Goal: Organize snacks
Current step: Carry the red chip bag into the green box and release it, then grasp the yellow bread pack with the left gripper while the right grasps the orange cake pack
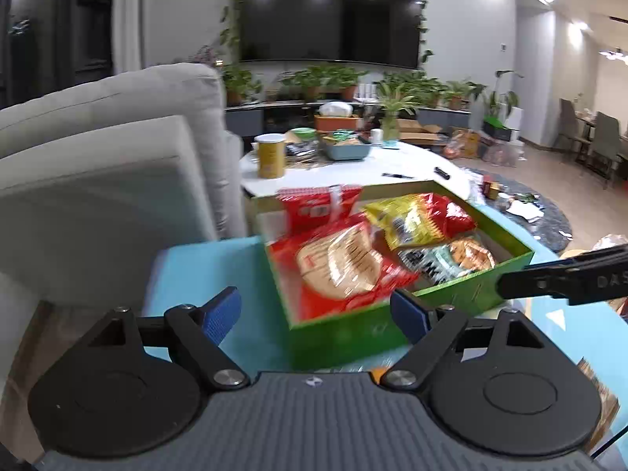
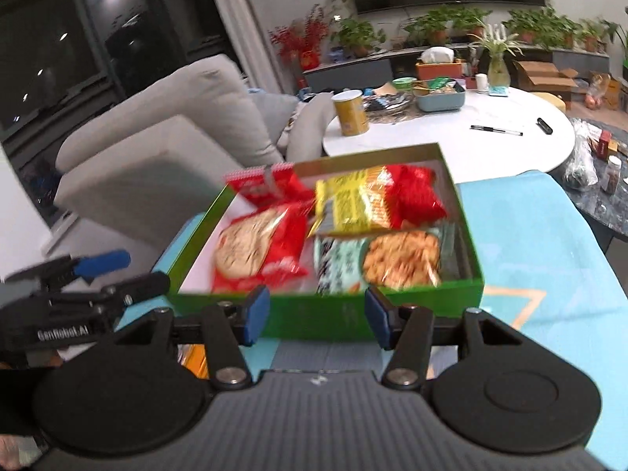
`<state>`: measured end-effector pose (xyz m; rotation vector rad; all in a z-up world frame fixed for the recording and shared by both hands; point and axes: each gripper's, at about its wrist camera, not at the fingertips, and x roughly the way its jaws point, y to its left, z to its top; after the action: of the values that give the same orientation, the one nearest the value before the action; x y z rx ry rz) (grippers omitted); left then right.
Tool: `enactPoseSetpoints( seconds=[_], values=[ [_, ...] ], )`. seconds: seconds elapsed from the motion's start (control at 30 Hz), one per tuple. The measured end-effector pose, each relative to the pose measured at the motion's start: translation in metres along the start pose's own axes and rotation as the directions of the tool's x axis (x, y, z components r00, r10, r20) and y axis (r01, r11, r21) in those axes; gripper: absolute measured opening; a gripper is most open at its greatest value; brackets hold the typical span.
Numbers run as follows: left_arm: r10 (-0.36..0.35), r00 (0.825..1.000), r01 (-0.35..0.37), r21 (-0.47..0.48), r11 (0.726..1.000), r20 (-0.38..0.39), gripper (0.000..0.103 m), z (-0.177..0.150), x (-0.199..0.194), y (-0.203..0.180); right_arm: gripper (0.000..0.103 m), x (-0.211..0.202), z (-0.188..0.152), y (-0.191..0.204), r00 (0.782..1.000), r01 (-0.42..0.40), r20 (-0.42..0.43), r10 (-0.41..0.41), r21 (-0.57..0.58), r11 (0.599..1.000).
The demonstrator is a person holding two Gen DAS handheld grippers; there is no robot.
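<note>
Left tongs and right tongs both gape wide, holding nothing, poised just before the green box on the blue-covered table; snack packets already lie packed inside, apparently sorted

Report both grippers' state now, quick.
Left gripper: open, fingers apart, holding nothing, by the green box.
Right gripper: open, fingers spread before the box's near wall, holding nothing.

2 wrist views, close, both facing green box.
</note>
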<state>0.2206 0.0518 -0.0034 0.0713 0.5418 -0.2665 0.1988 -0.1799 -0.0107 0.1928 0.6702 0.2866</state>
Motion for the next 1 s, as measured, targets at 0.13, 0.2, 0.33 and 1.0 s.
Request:
enactPoseSetpoints(
  seconds=[0.13,0.2,0.33,1.0],
  values=[
    [0.082,0.997,-0.082,-0.022,0.996,-0.016,0.081,-0.019,-0.02,0.006,0.065,-0.013,-0.014,0.011,1.0,-0.009,0.001,0.009,-0.021,1.0],
    [0.092,0.995,-0.093,-0.047,0.995,-0.034,0.081,-0.03,-0.028,0.01,0.067,-0.022,-0.022,0.016,1.0,-0.002,0.01,0.003,-0.045,0.999],
    [0.073,0.995,-0.079,-0.086,0.993,-0.07,0.081,-0.048,-0.034,0.017,0.071,-0.035,-0.037,0.02,0.999,0.038,0.021,-0.036,-0.088,0.995],
    [0.083,0.979,-0.112,-0.154,0.982,-0.186,0.081,-0.08,-0.005,0.019,0.077,-0.009,-0.057,0.05,0.998,0.025,-0.064,-0.028,-0.048,0.999]
  ],
)
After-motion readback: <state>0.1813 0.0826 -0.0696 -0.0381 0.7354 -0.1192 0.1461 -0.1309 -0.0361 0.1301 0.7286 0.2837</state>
